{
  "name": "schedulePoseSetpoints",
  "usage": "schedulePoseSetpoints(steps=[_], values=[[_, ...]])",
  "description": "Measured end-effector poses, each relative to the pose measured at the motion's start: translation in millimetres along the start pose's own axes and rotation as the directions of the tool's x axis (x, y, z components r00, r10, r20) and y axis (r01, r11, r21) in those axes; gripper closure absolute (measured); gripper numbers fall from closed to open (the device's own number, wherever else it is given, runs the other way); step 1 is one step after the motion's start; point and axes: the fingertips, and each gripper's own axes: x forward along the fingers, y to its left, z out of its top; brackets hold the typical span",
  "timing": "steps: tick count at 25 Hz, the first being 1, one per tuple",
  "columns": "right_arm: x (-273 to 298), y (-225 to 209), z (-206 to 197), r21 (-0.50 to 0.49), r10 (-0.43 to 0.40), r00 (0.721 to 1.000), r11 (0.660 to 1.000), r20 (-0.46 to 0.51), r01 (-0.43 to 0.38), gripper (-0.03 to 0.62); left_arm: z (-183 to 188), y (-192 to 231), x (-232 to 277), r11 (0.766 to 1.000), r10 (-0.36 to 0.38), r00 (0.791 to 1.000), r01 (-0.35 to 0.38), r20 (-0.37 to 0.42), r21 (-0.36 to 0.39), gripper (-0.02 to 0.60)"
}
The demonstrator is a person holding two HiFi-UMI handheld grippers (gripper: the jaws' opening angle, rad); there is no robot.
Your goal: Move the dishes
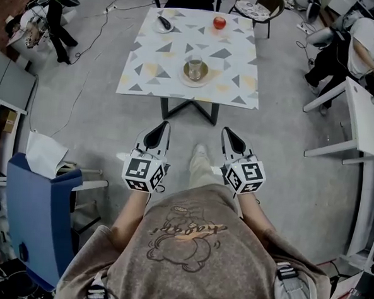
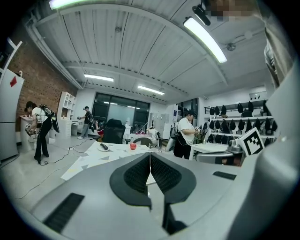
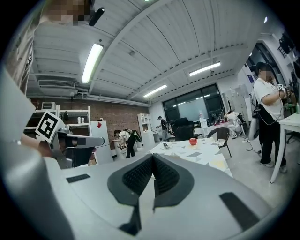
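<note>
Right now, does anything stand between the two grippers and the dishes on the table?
Nothing visible does. The left gripper and right gripper, both shut and empty, are short of the table. Only floor lies between them and the plate with the glass; the small dish sits farther back.

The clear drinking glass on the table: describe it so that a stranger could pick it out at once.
Look at the table under the white cloth with grey and yellow triangles. In its near half, a clear drinking glass stands on a round tan saucer. It alone is see-through; the red round object and the small white plate sit at the far edge.
</note>
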Motion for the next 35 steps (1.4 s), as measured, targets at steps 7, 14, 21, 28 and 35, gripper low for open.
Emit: schedulePoseSetpoints(steps=[7, 14, 21, 28, 35], values=[[68, -56, 29, 0.001, 0.026, 0.999, 1.0, -0.02, -0.026, 0.597, 24, 27, 90, 1.0, -0.005, 1.0, 0.005, 0.008, -0.018, 0.561], [123, -102, 47, 0.02, 0.053, 0.998, 0.998, -0.043, -0.052, 0.597, 48, 53, 155, 0.998, 0.01, 1.0, -0.008, 0.025, -0.056, 0.563], [162, -124, 47, 0.033, 0.083, 0.994, 0.996, -0.068, -0.081, 0.595, 50, 74, 188, 0.998, 0.049, 0.999, -0.049, -0.001, -0.035, 0.563], [188, -129, 52, 0.024, 0.082, 0.994, 0.996, -0.076, -0.081, 0.595, 54, 91, 208, 0.999, 0.044, 0.999, -0.044, 0.001, -0.03, 0.563], [200, -131, 57, 0.041, 0.019, 0.997, 0.999, -0.076, -0.016, 0.595, 60, 100, 227, 0.999, -0.034, 0.998, 0.035, -0.045, 0.025, 0.563]])
